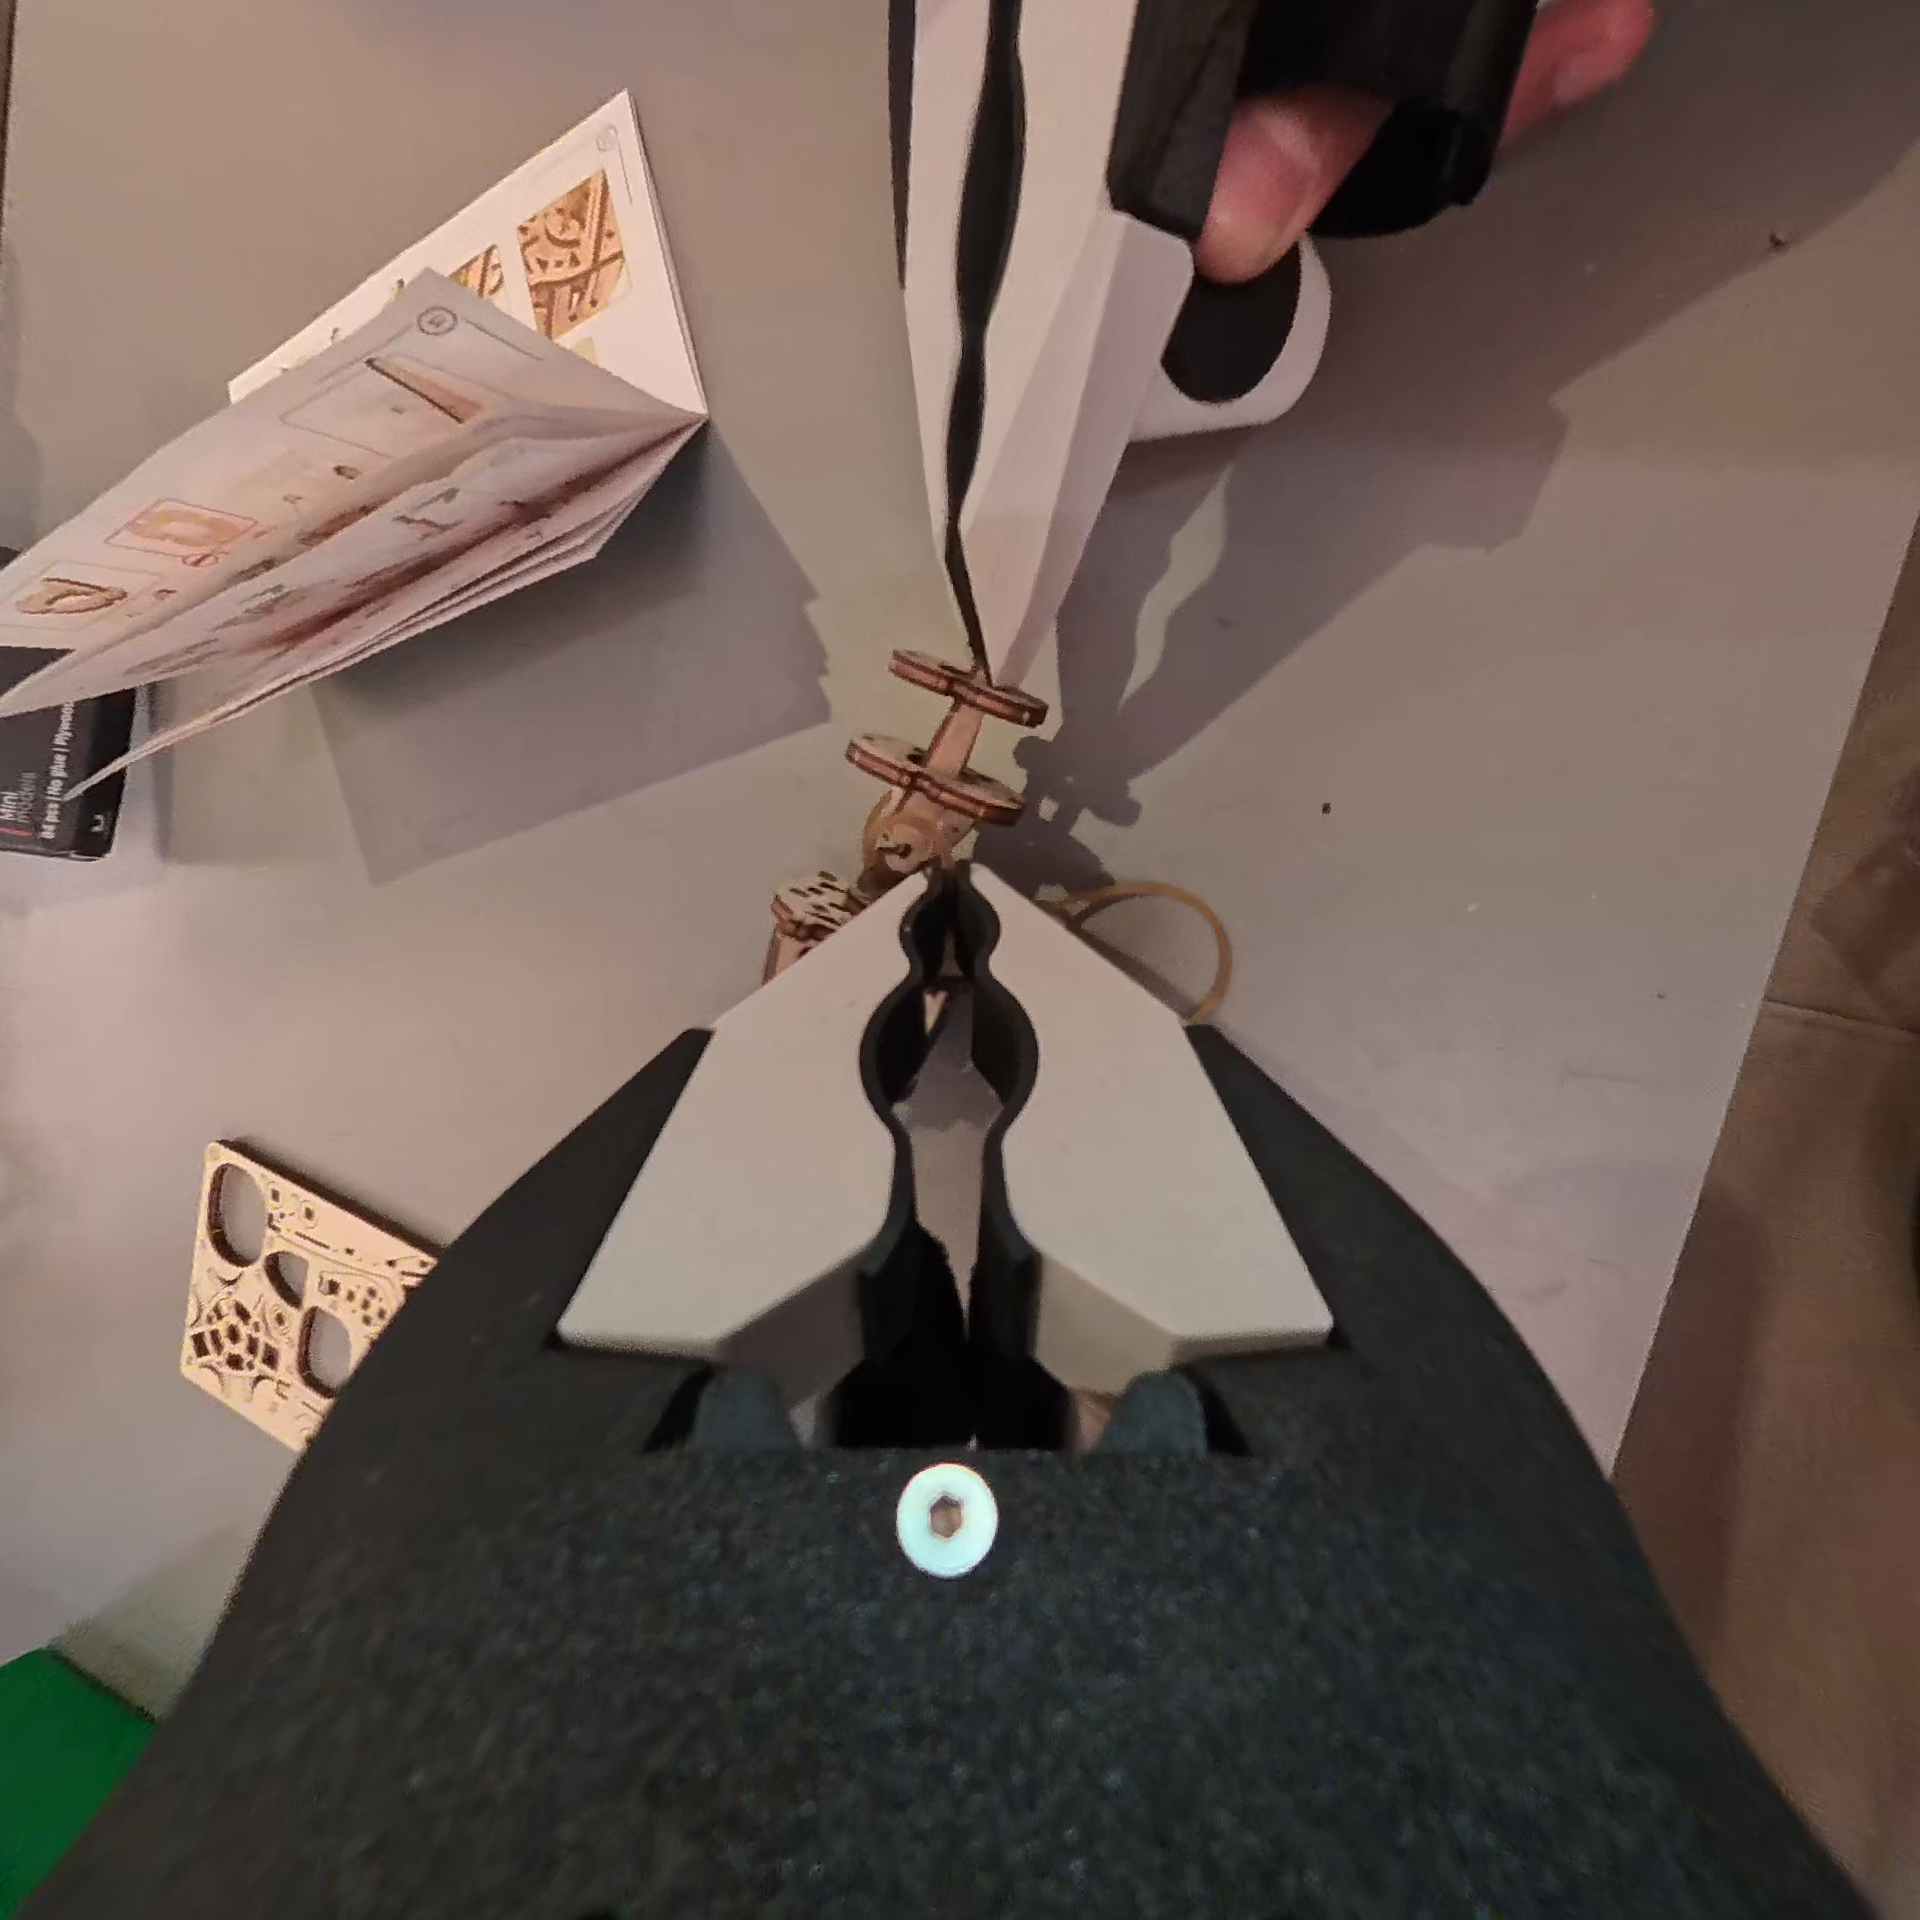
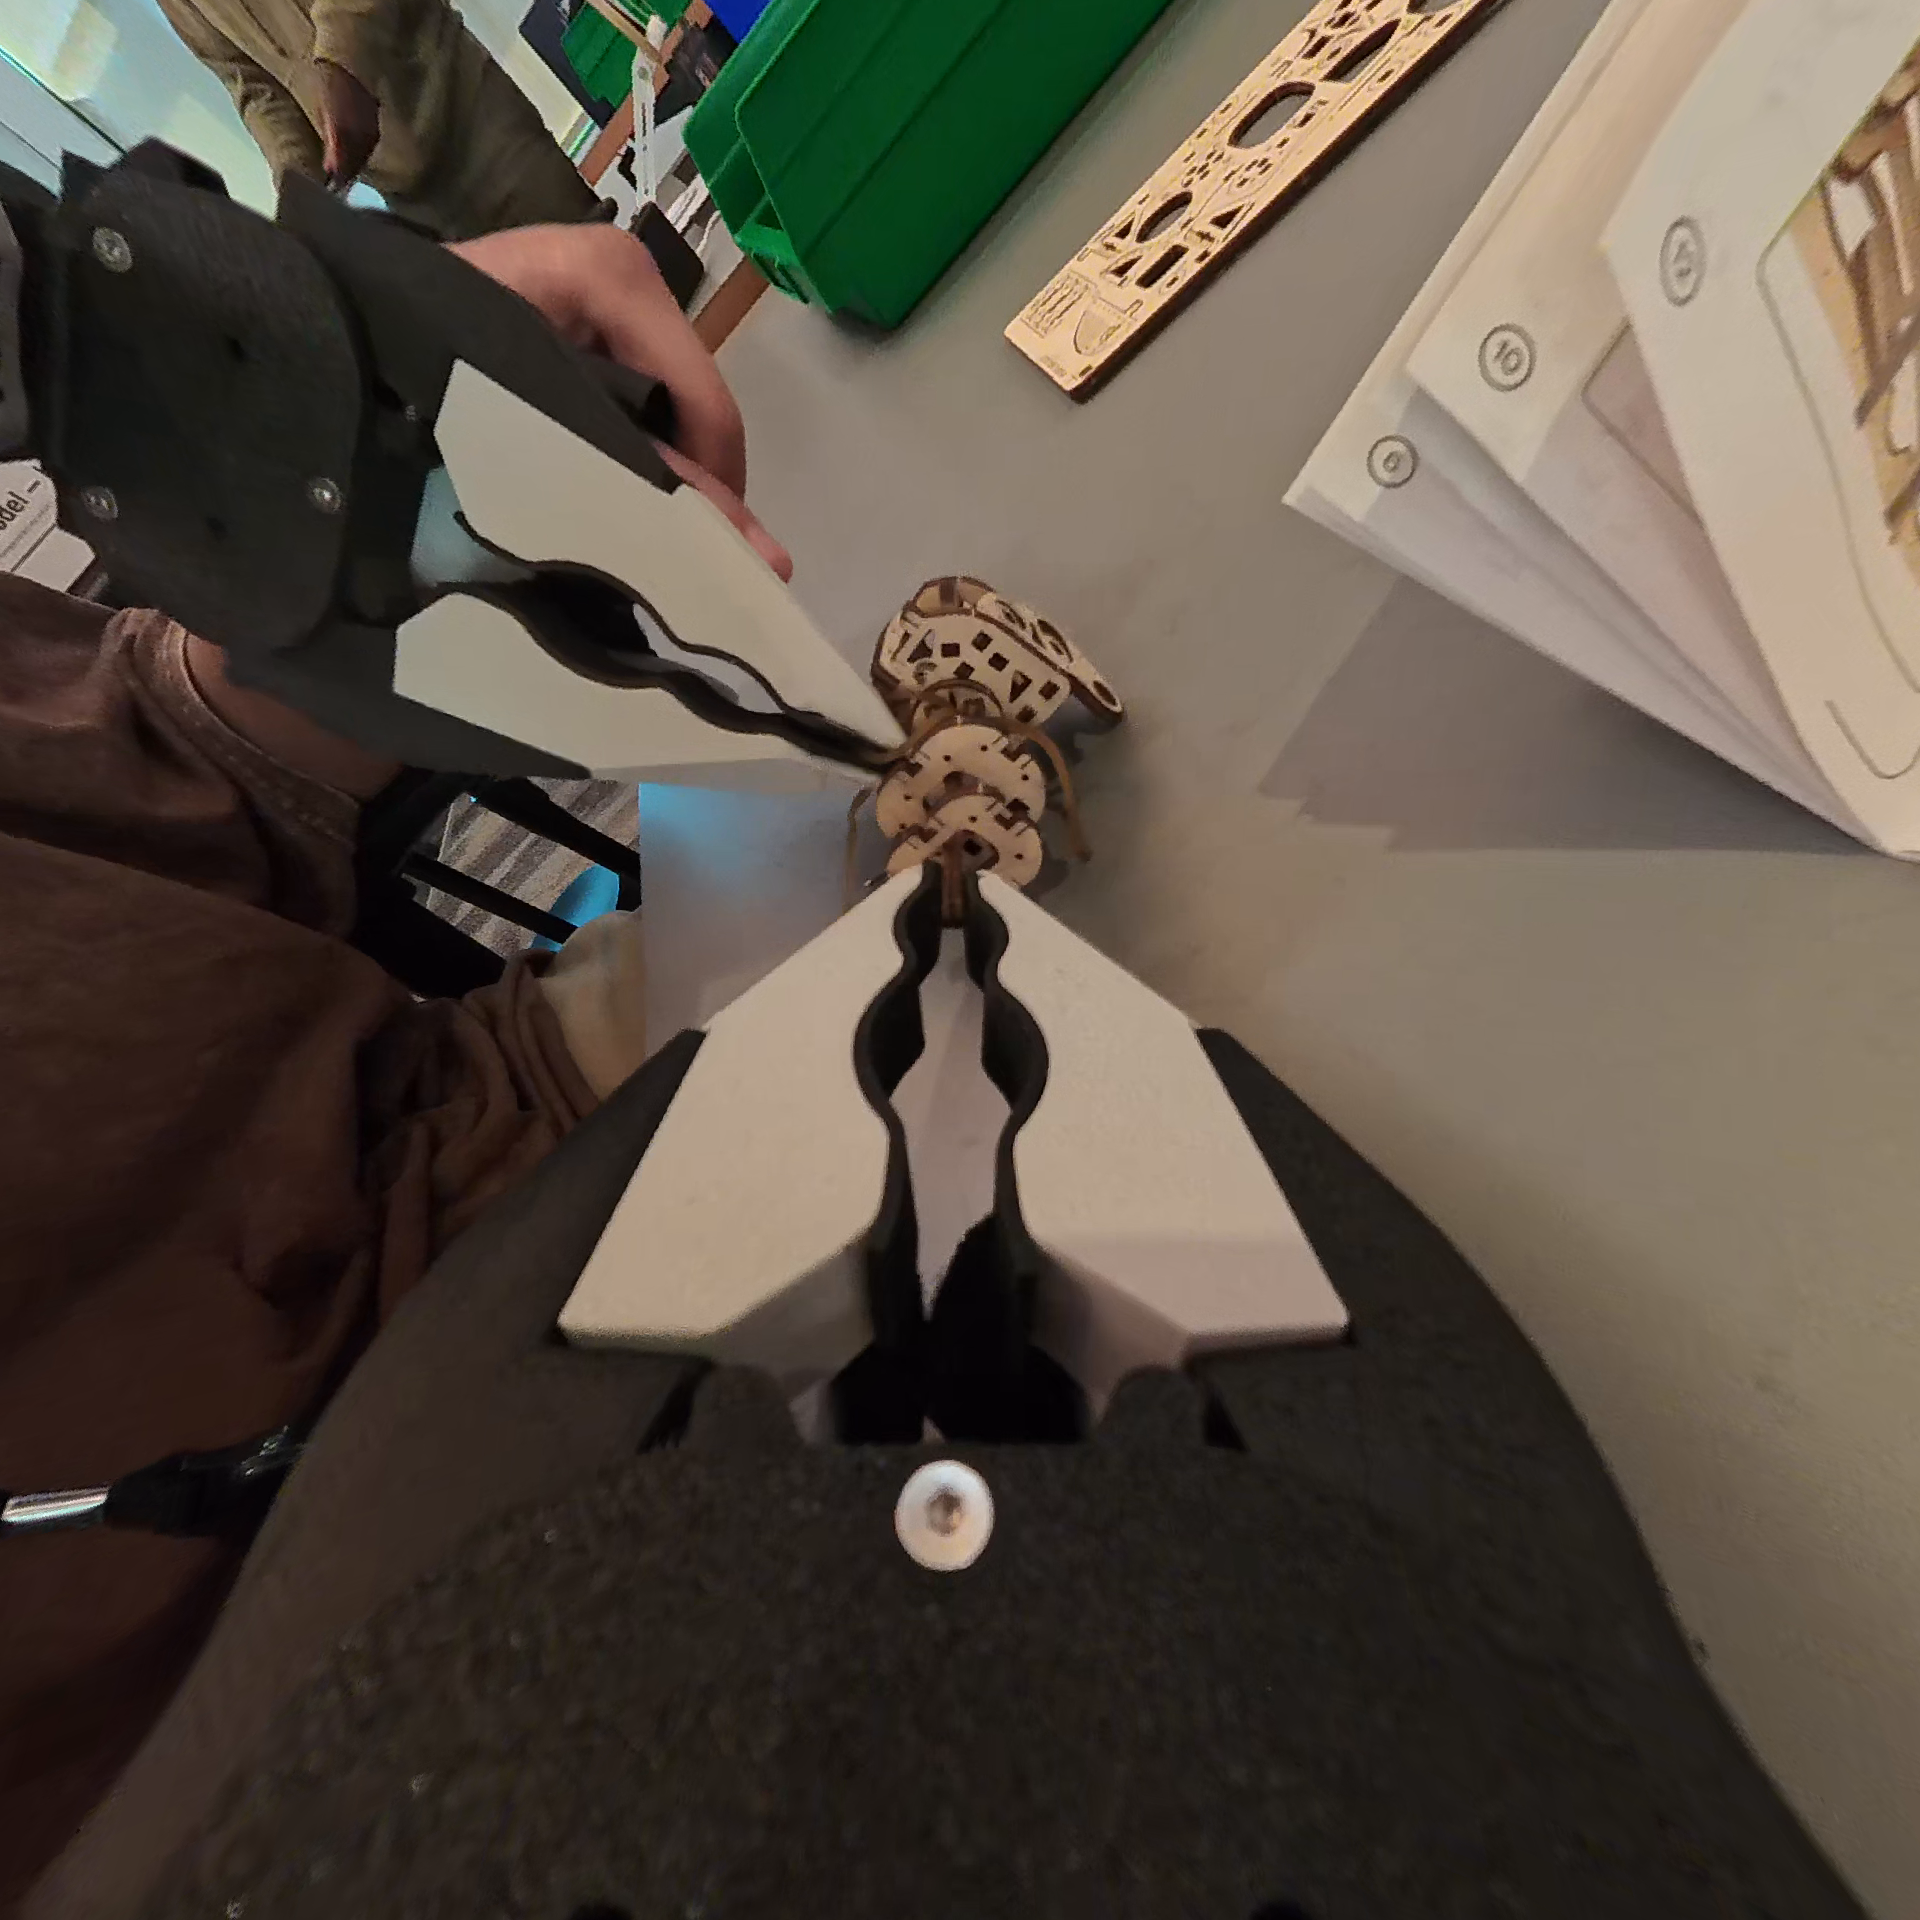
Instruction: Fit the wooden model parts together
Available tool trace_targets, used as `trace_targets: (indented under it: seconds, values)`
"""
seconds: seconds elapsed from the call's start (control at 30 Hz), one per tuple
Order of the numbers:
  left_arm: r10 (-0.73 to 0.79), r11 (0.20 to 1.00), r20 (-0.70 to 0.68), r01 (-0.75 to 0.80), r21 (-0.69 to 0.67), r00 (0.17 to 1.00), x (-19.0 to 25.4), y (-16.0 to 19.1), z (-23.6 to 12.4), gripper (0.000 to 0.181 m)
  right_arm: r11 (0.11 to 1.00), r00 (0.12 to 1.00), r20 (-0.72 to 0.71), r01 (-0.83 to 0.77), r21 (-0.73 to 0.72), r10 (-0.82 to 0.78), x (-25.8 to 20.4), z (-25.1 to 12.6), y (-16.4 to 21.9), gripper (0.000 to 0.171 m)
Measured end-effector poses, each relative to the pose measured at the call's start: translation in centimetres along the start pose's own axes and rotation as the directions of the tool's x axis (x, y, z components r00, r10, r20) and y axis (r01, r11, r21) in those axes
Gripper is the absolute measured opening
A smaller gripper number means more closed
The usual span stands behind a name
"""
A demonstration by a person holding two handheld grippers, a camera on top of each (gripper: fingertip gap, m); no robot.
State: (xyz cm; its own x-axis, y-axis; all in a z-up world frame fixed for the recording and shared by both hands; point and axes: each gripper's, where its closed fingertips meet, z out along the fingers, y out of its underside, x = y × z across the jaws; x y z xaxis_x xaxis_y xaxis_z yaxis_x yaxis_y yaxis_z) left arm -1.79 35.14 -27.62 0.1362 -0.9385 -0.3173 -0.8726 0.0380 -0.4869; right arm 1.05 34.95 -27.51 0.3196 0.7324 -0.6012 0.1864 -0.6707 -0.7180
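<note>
Two claws meet on one small wooden model [image 1: 940, 774], and both are pinched nearly closed on it. In the left wrist view the left claw [image 1: 948, 878] sits at the centre of the frame with its tips clamped on the near end of the model, where a thin wooden piece runs down between the dark pads. The right claw [image 1: 987, 665] comes down from the top of the frame and nips the edge of the upper disc.

In the right wrist view the right claw [image 2: 951, 883] grips a thin tab under the stacked discs of the model [image 2: 961, 790], just above the centre of the frame, and the left claw [image 2: 883, 750] reaches in from the upper left to the side of that stack.

The step in hand looks like pressing two sub-parts together along the stem. Done well, it means keeping both grips firm, lining the stem straight with its slot, and pushing along that line without twisting, since the thin plywood would likely snap if levered sideways.

Further out, a loose rubber band [image 1: 1195, 951] lies on the grey desk [image 1: 1455, 727] just right of the left claw. An open instruction booklet [image 1: 343, 499] sits upper left, a punched-out wooden sheet [image 1: 281, 1288] lower left, and a green bin [image 2: 883, 135] shows at the top of the right wrist view.
</note>
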Motion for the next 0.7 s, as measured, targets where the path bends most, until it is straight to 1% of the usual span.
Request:
trace_targets:
  seconds: [0.17, 0.27, 0.33, 0.43, 0.7]
  values:
    - [0.0, 1.0, -0.002, 0.0, 0.003, 1.0, -0.1, 0.0, -0.2, 0.0, 1.0, 1.0, 0.031, -0.004, -0.004, 0.004, -0.3, 0.0, 0.1, 0.003]
    - [0.035, 0.999, -0.007, -0.035, 0.018, 0.999, 0.0, -0.1, -0.4, 0.0, 1.0, 0.998, 0.059, -0.009, -0.007, 0.01, -0.7, 0.0, 0.1, 0.003]
    - [0.068, 0.997, -0.053, -0.067, 0.027, 0.996, 0.8, -0.2, -0.5, 0.0, 1.0, 0.997, 0.07, -0.013, -0.006, 0.013, -0.8, 0.0, 0.1, 0.003]
    - [0.095, 0.995, -0.081, -0.092, 0.032, 0.992, 1.4, -0.2, -0.7, 0.0, 1.0, 0.996, 0.09, -0.025, 0.004, 0.025, -1.0, -0.1, 0.0, 0.003]
    - [0.09, 0.995, -0.09, -0.086, 0.047, 0.992, 1.5, -0.4, -0.9, 0.0, 0.997, 0.984, 0.164, -0.072, 0.007, 0.07, -1.8, -0.3, -0.2, 0.002]
